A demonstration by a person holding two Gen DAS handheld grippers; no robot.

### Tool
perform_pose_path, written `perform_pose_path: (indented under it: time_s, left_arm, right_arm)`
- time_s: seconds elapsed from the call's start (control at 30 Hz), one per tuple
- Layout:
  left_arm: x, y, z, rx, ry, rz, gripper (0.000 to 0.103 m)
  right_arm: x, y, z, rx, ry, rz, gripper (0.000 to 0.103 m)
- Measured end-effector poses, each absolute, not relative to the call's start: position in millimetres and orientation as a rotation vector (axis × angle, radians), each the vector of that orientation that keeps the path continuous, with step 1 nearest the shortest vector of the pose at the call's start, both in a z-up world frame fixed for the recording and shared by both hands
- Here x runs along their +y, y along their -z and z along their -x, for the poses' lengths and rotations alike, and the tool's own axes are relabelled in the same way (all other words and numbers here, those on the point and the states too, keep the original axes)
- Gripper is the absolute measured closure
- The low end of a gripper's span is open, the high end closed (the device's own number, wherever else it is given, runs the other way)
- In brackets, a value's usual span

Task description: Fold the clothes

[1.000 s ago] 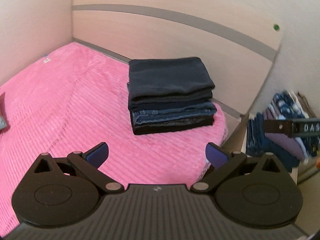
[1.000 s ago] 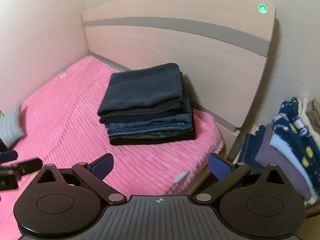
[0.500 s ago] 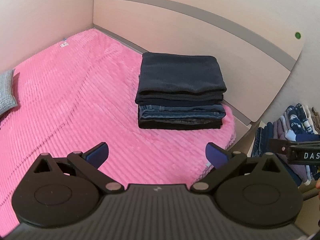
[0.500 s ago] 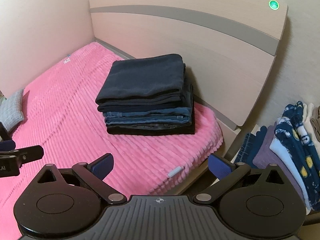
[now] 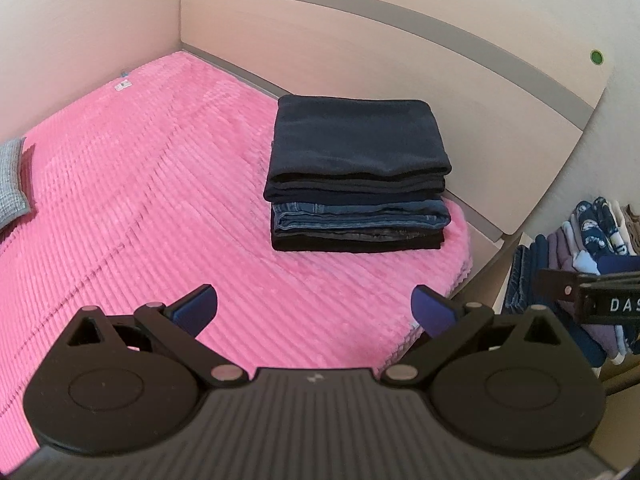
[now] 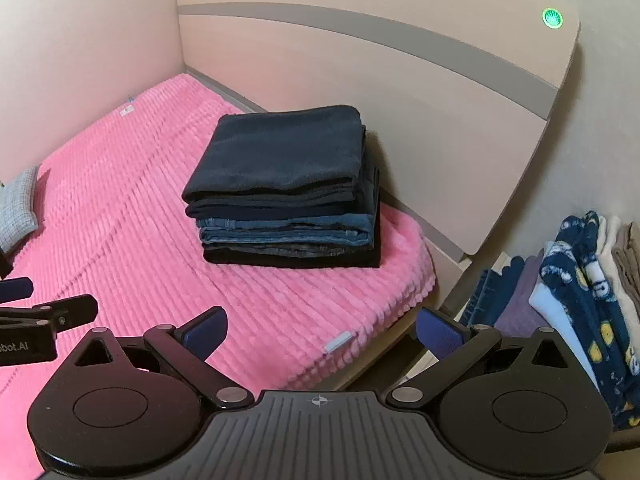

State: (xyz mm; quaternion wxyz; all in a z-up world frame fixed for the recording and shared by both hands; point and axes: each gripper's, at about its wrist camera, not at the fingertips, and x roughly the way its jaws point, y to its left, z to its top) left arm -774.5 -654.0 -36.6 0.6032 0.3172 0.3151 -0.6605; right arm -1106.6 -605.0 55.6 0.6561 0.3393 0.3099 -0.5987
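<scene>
Pink ribbed plush covers the bed [image 5: 132, 184], and on it, right of centre in both wrist views, sits a stack of folded clothes [image 5: 356, 176]: dark fleece on top, blue denim below, black at the base, edges squared and resting just beside the pale wooden headboard [image 5: 400, 60]. Both tools hang empty above the blanket's near edge. The left gripper [image 5: 314, 308] fills the bottom of its frame with its blue-padded fingers [image 5: 196, 308] spread wide and nothing between them; the right gripper [image 6: 320, 330] shows the same wide spread, also holding nothing. Each tool's tip pokes into the other's view, at the right edge of the left view and the left edge of the right one.

At the right edge of both frames, off the bed and lower down, a pile of unfolded garments [image 6: 576, 280] waits: navy printed fabric, purple, cream and blue denim standing in a row. A grey cushion [image 6: 18, 208] lies at the far left of the mattress.

Judging by the layout, one item looks finished and the work stands between garments. The next move probably calls for swinging toward the pile at lower right, closing one claw on a single piece without dragging its neighbours, and carrying it to the open stretch of blanket at centre left to spread it flat, well clear of the stack.
</scene>
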Motion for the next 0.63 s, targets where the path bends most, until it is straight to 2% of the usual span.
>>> perform_pose_path:
  time_s: [0.63]
  left_arm:
    - [-658, 36, 788, 0.662, 1.561, -0.753, 0.001]
  right_arm:
    - [-608, -59, 1101, 0.71, 1.35, -0.738, 0.0]
